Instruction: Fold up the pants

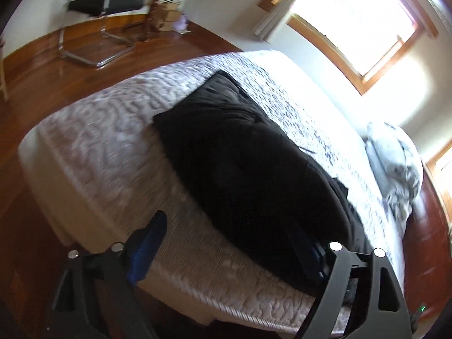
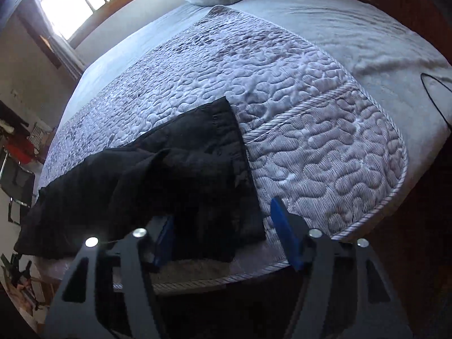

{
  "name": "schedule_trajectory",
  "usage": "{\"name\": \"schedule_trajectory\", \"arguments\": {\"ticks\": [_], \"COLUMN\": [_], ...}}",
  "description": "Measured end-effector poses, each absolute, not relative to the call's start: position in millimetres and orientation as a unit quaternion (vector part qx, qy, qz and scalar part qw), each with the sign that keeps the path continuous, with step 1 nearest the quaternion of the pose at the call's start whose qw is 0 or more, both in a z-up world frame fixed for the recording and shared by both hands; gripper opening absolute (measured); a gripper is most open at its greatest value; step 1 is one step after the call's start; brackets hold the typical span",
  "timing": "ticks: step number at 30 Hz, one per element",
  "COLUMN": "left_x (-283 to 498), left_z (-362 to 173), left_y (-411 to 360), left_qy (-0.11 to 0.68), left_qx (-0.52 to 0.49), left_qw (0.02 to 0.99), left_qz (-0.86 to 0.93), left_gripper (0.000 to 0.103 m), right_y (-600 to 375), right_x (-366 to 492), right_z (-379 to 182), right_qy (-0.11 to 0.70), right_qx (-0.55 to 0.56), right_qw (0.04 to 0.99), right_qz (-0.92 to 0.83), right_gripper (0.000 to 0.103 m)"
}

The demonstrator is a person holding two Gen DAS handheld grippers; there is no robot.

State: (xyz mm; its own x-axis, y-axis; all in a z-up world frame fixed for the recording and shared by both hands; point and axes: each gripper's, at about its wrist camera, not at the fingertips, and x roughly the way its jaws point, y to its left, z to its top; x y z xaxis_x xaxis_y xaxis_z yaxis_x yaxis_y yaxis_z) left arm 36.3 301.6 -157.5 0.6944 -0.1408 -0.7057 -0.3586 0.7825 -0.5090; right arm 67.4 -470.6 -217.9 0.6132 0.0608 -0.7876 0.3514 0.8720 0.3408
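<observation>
Black pants (image 2: 180, 175) flat on quilted bed (image 2: 325, 147), near edge between blue-padded right tongs (image 2: 226, 240), spread open, empty. Left tongs (image 1: 234, 248) likewise gaping, unloaded, at opposite end. Long axis along bedside, tongs to tongs, each equally close.

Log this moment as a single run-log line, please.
task: fold pants | black pants flat on quilted mattress | left gripper open, unloaded | right gripper open, astride near pants edge | fold pending
</observation>
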Motion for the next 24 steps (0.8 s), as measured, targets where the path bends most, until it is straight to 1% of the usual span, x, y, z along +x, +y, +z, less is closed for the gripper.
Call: {"name": "schedule_trajectory", "arguments": {"ticks": [2,3,4,6,7,8,11,12,14,15,16,17,18,19,21,24], "left_x": [24,20,14,10,14,22,49,56,69,76,80,86,97,103,119,134], "left_z": [-150,-148,-141,-136,-133,-133,-153,-159,-175,-181,-181,-180,-176,-173,-162,-127], "left_y": [303,304,303,301,299,297,299,299,302,303,302,300,296,294,293,286], "left_qy": [0.373,0.364,0.345,0.324,0.321,0.323,0.368,0.378,0.385,0.378,0.377,0.380,0.387,0.387,0.381,0.354], "left_qx": [-0.345,-0.356,-0.376,-0.393,-0.400,-0.407,-0.424,-0.431,-0.462,-0.479,-0.482,-0.476,-0.458,-0.448,-0.432,-0.386], "left_qw": [0.859,0.858,0.859,0.859,0.858,0.853,0.824,0.816,0.796,0.791,0.790,0.792,0.799,0.804,0.816,0.851], "left_qz": [0.065,0.061,0.050,0.046,0.043,0.037,0.071,0.074,0.070,0.053,0.046,0.045,0.047,0.049,0.045,0.034], "left_gripper": [0.087,0.088,0.093,0.098,0.098,0.098,0.098,0.096,0.076,0.055,0.041,0.034,0.024,0.019,0.015,0.014], "right_y": [-477,-479,-481,-487,-489,-491,-493,-492,-489,-488,-487,-486,-486,-487,-488,-487], "right_x": [60,56,54,49,46,44,37,34,29,27,23,22,20,19,19,19], "right_z": [-212,-208,-205,-199,-196,-195,-191,-190,-189,-188,-188,-188,-188,-189,-189,-187], "right_qy": [0.424,0.418,0.414,0.406,0.401,0.398,0.395,0.394,0.395,0.396,0.398,0.399,0.399,0.399,0.395,0.384], "right_qx": [0.255,0.258,0.260,0.268,0.272,0.274,0.275,0.274,0.265,0.258,0.250,0.247,0.247,0.253,0.265,0.281], "right_qw": [0.864,0.866,0.867,0.867,0.868,0.868,0.868,0.869,0.871,0.872,0.873,0.874,0.873,0.872,0.871,0.872], "right_qz": [-0.091,-0.096,-0.100,-0.108,-0.111,-0.114,-0.120,-0.121,-0.123,-0.126,-0.129,-0.130,-0.131,-0.129,-0.126,-0.119], "right_gripper": [0.076,0.076,0.076,0.076,0.076,0.076,0.076,0.076,0.076,0.076,0.076,0.076,0.076,0.076,0.076,0.076]}}
